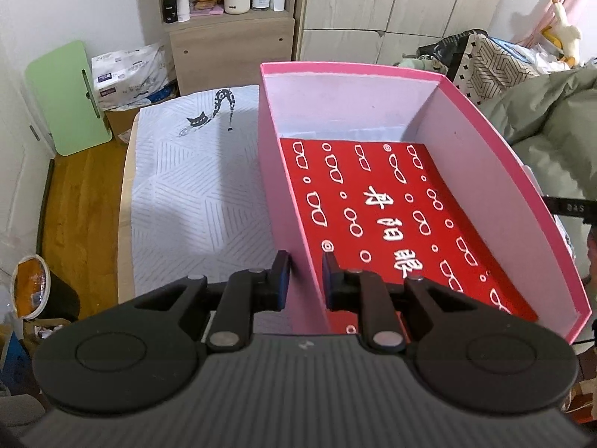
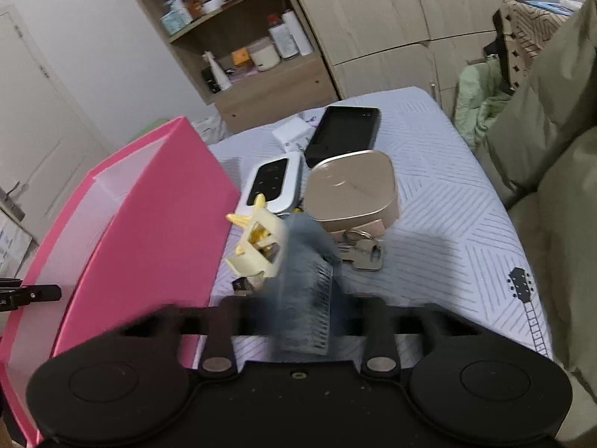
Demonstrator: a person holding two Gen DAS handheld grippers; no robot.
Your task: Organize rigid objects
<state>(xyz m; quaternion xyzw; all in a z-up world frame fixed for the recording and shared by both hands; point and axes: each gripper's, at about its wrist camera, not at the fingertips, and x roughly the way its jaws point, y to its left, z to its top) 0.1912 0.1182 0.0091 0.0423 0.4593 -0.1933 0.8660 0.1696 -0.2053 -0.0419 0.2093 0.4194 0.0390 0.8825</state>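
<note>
An open pink box (image 1: 485, 149) stands on the bed, with a red card printed with white glasses (image 1: 391, 216) flat on its floor. My left gripper (image 1: 304, 272) straddles the box's near left wall, one finger outside and one inside, shut on that wall. In the right wrist view the pink box (image 2: 156, 216) is at the left. My right gripper (image 2: 302, 261) is smeared by motion blur, right beside a cream hair claw clip (image 2: 257, 246). Whether its pads press on the clip is unclear. Behind lie a gold rounded case (image 2: 350, 190), keys (image 2: 363, 255), a white device (image 2: 272, 183) and a black slab (image 2: 343, 134).
The bed sheet (image 1: 194, 194) is white with grey stripes. A wooden shelf unit (image 1: 227, 18) with bottles stands behind the bed, next to wardrobe doors (image 1: 373, 7). Green bedding (image 2: 552, 149) piles up at the right. A bin (image 1: 33, 287) sits on the wooden floor at the left.
</note>
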